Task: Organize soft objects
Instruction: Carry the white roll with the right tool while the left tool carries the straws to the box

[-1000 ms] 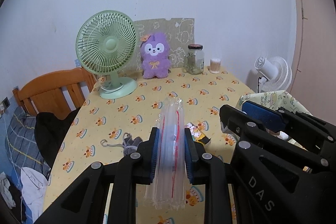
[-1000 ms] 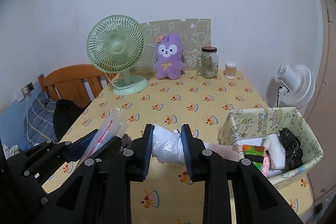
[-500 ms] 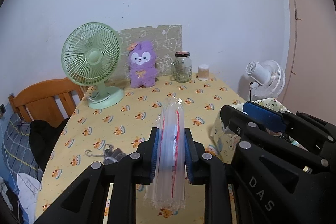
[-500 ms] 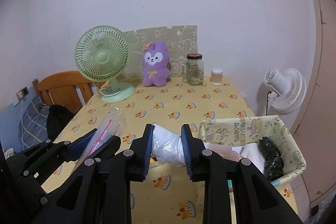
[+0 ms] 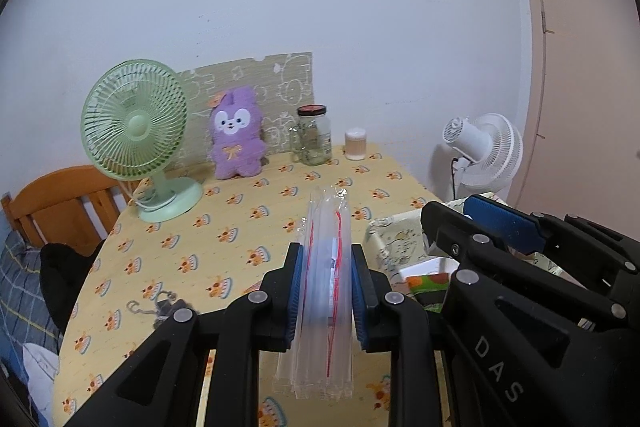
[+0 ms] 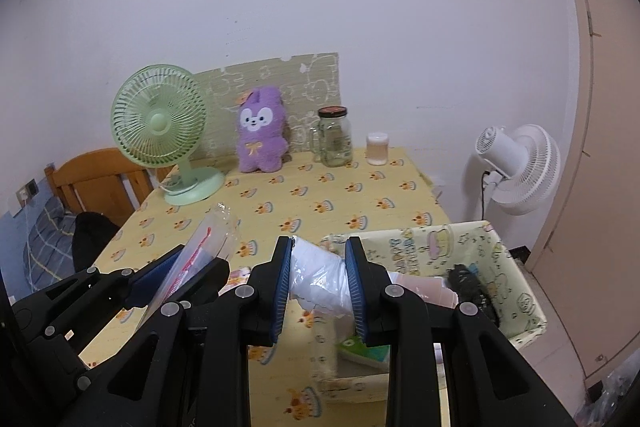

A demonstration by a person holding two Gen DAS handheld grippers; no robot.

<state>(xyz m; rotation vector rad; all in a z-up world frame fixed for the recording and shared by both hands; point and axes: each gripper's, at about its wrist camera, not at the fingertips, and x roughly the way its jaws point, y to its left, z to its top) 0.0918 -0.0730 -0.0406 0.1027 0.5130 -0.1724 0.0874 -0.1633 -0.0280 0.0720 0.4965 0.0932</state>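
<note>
Two hand-held grippers hovered side by side above a table covered in a yellow cloth (image 6: pixel 320 195).

The right gripper (image 6: pixel 318 281) was clenched on a white plastic-wrapped bundle (image 6: pixel 320 277). The bundle lay crosswise between the blue pads, its long axis running from about 11 o'clock to 5 o'clock in the right wrist view. It was held in the air, clear of the cloth.

The relation that mattered was the fabric storage box (image 6: pixel 516 291), printed with pale cartoons. It lay at about 3 o'clock from the right gripper, close by and lower, its near left corner almost under the fingers. It already held soft items, among them a black bundle (image 6: pixel 468 283) and something pale pink. The right hand was the nearer one to the box. A short move toward 3 o'clock and downward seemed to be what placing the bundle called for.

The left gripper (image 5: pixel 324 291) was closed on a stack of clear zip bags with red seal lines (image 5: pixel 326 267). The stack stood on edge, its long axis pointing to 12 o'clock along the fingers. From this gripper the box (image 5: pixel 394 247) lay at about 2 o'clock, beyond the right gripper (image 5: pixel 500 227).

Both grippers pointed forward and slightly down toward the far wall. A small grey item (image 5: pixel 168 309) lay on the cloth at about 9 o'clock from the left gripper.
</note>
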